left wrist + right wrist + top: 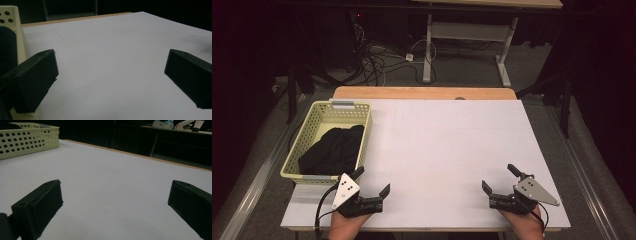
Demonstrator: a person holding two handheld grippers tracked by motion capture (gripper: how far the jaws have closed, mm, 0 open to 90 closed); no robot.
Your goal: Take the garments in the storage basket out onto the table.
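A pale yellow perforated basket (323, 114) stands at the table's left side and holds a crumpled black cloth (333, 150). My left gripper (371, 181) rests near the front edge, just right of the basket's near corner, its jaws wide open with nothing between them. In the left gripper view the gripper (110, 75) faces bare white tabletop, with the basket wall (20, 40) at the left. My right gripper (499, 177) sits open at the front right, empty. The right gripper view has that gripper (115, 202) looking across the table toward the basket (27, 138).
The white tabletop (447, 145) has a wooden strip along its far edge (422, 93). Beyond it stand a desk frame (467, 35) and tangled cables (377, 60) on the floor. A metal rail (254, 175) runs along the left side.
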